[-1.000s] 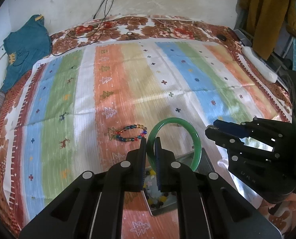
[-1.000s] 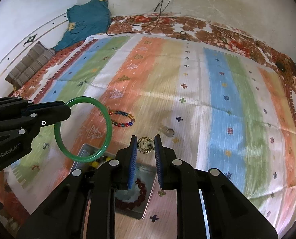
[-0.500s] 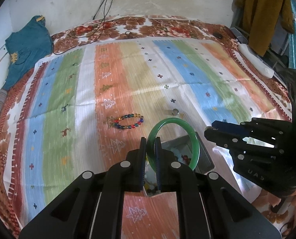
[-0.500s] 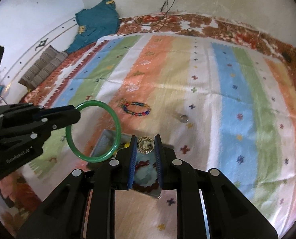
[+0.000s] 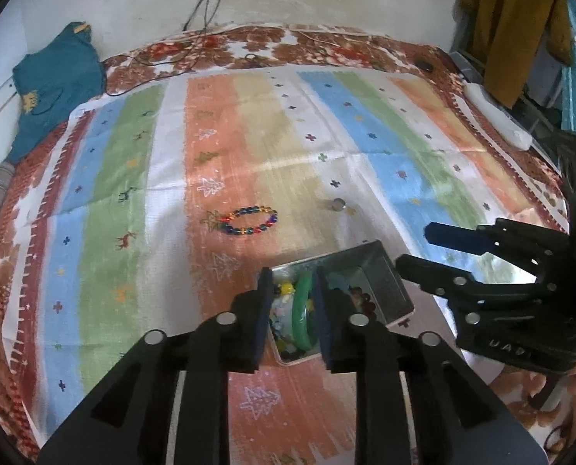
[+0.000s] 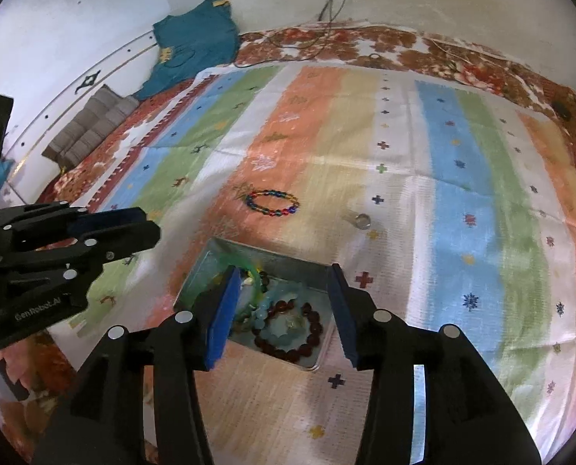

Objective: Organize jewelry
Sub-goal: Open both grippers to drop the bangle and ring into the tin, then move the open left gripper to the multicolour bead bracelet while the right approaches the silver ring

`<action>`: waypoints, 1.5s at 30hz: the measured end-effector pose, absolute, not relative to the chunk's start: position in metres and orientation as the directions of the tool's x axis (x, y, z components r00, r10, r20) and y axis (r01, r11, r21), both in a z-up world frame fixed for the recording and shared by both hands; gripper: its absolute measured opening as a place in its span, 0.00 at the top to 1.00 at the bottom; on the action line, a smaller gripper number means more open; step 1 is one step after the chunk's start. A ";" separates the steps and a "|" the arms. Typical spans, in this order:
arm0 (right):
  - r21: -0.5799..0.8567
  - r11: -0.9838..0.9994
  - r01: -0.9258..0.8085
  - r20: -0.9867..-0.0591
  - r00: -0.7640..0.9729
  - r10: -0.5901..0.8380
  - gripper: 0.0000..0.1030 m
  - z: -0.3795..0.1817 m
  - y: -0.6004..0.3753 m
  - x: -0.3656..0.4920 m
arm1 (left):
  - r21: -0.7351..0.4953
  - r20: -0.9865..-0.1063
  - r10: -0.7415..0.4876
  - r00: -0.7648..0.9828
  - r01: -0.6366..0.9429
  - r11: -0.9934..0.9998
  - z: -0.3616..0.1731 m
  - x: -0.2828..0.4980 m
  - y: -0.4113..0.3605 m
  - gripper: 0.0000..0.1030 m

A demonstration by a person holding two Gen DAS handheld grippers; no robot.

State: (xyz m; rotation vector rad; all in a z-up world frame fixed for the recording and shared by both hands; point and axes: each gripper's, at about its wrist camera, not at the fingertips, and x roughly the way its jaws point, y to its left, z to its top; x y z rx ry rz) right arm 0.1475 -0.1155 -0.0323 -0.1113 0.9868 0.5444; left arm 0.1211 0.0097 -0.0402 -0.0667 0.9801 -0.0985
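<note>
An open metal tin (image 5: pixel 388 283) (image 6: pixel 264 255) lies on the striped cloth. My left gripper (image 5: pixel 293 310) hovers over it with its jaws opening. The green bangle (image 5: pixel 303 310) sits loose between them inside the tin, and no pad presses on it. My right gripper (image 6: pixel 284 310) is over the same tin, its jaws also opening with nothing held. Under it lie a dark red bead bracelet (image 6: pixel 288 329) and pale beads. The bangle (image 6: pixel 255 275) looks blurred there. A multicoloured bead bracelet (image 5: pixel 249 221) (image 6: pixel 274 203) and a small silver ring (image 5: pixel 338 204) (image 6: pixel 361 221) lie beyond the tin.
A teal garment (image 5: pixel 51 97) (image 6: pixel 195 38) lies at the far left by the wall, with cables trailing onto the cloth. A white power strip (image 5: pixel 497 116) and a hanging mustard garment (image 5: pixel 512 19) are at the right. Folded grey cloth (image 6: pixel 90 124) lies at the left edge.
Both grippers opened. The green bangle left the left jaws and dropped into the tin. The small gold piece is gone from the right jaws. Both moved closer over the tin.
</note>
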 end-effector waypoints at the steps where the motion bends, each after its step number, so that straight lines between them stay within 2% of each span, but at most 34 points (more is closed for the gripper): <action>1: 0.150 0.864 -0.480 -0.818 0.431 0.381 0.55 -0.033 -0.116 0.149 | -0.104 -0.825 -0.111 0.554 0.045 0.994 -0.040 0.122 0.012 0.79; 17: 0.119 0.899 -0.422 -0.845 0.431 0.315 0.52 -0.044 -0.123 0.173 | -0.072 -0.860 -0.039 0.509 -0.045 0.996 -0.055 0.145 0.033 0.74; 25: 0.121 0.911 -0.394 -0.846 0.440 0.303 0.42 -0.043 -0.128 0.188 | -0.062 -0.860 -0.005 0.510 -0.095 0.994 -0.059 0.160 0.041 0.67; 30: 0.093 0.921 -0.379 -0.855 0.444 0.268 0.41 -0.048 -0.128 0.201 | 0.002 -0.872 0.050 0.487 -0.098 0.995 -0.066 0.170 0.040 0.59; 33: 0.062 0.924 -0.379 -0.858 0.453 0.243 0.39 -0.050 -0.127 0.205 | 0.070 -0.872 0.109 0.477 -0.098 0.993 -0.071 0.175 0.039 0.59; 38: 0.056 0.925 -0.376 -0.861 0.451 0.236 0.35 -0.052 -0.126 0.210 | 0.053 -0.879 0.103 0.465 -0.121 0.991 -0.074 0.184 0.049 0.56; 41: 0.060 0.926 -0.373 -0.863 0.447 0.236 0.34 -0.053 -0.126 0.211 | 0.041 -0.882 0.094 0.462 -0.123 0.992 -0.076 0.188 0.050 0.51; 45: 0.049 0.926 -0.374 -0.869 0.441 0.224 0.34 -0.057 -0.124 0.218 | 0.043 -0.885 0.088 0.458 -0.107 0.993 -0.079 0.193 0.045 0.51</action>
